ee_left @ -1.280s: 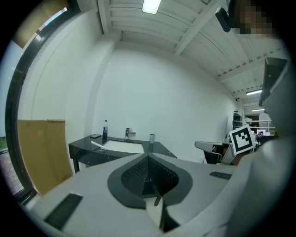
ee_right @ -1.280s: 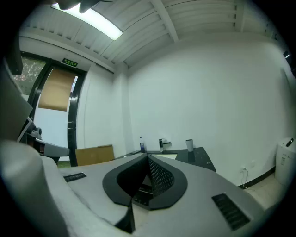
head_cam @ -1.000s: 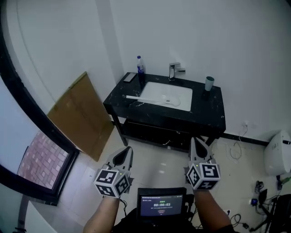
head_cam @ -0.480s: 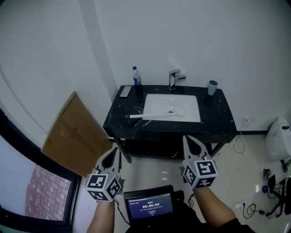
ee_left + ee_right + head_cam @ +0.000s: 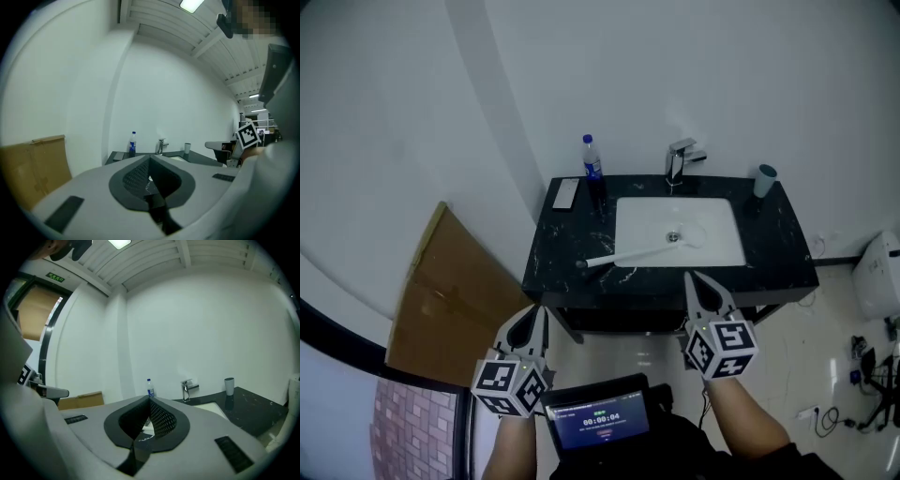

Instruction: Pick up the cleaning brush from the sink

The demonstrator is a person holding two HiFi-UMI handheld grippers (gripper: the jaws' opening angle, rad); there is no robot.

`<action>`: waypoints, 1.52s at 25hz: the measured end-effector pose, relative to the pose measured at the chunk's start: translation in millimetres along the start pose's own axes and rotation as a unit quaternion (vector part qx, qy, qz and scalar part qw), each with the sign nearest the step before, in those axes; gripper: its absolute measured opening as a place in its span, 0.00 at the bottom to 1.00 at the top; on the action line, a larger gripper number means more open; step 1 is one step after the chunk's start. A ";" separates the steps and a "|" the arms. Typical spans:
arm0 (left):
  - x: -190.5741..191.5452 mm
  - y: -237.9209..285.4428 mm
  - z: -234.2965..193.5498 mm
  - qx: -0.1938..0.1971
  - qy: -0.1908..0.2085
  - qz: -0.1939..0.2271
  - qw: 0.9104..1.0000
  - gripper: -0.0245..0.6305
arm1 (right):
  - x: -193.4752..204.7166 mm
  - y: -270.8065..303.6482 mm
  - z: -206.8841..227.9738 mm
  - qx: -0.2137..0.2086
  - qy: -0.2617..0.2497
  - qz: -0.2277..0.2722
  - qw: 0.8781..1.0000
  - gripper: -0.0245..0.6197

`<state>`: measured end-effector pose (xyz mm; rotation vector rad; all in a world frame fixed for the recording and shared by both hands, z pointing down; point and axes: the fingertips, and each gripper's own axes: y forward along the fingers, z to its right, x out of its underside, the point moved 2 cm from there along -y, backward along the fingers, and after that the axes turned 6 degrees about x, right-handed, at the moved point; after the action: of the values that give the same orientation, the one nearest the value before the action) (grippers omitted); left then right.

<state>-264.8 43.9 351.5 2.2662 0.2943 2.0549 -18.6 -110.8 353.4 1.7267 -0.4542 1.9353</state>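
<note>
White walls (image 5: 694,75) meet behind a black, marble-patterned counter (image 5: 558,248) in the head view, with a white sink (image 5: 712,239) set into it. The cleaning brush (image 5: 637,251) lies slanted: its head rests in the basin near the drain, and its white handle crosses the front-left rim onto the counter. A blue-capped bottle (image 5: 592,159), a tap (image 5: 680,161) and a cup (image 5: 763,180) stand along the back, with a flat grey object (image 5: 566,193) beside the bottle. Cardboard (image 5: 441,300) leans on the left wall. The left gripper (image 5: 539,311) and right gripper (image 5: 691,276) are held short of the counter, well apart from the brush, above a small screen (image 5: 598,419). The left gripper view shows its jaws pressed together with nothing between them, pointing toward the bottle and tap. The right gripper view likewise shows its jaws closed tip to tip and empty, facing the same counter.
</note>
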 end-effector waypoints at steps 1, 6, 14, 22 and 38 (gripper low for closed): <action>0.3 9.6 -15.0 0.012 0.005 -0.004 1.000 0.04 | 2.3 14.5 -3.5 0.014 0.000 -0.004 1.000 0.04; -3.8 60.2 -92.4 0.077 0.011 -0.027 0.997 0.04 | 20.8 78.7 -24.0 0.081 0.041 -0.034 0.995 0.04; -64.7 165.9 -164.9 0.104 0.070 -0.023 0.992 0.04 | -1.3 163.5 -17.0 0.132 0.117 -0.030 0.984 0.04; -70.4 279.7 -157.8 0.170 0.119 -0.084 0.975 0.04 | -9.9 251.0 26.0 0.145 0.172 -0.046 0.973 0.04; 4.1 468.3 -179.9 0.271 0.083 -0.248 0.926 0.06 | 135.5 368.7 85.6 0.383 0.320 -0.266 0.825 0.36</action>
<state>-398.2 -427.9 457.8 1.9382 1.4406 2.0412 -167.8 -440.2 529.1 1.2147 1.0689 2.1923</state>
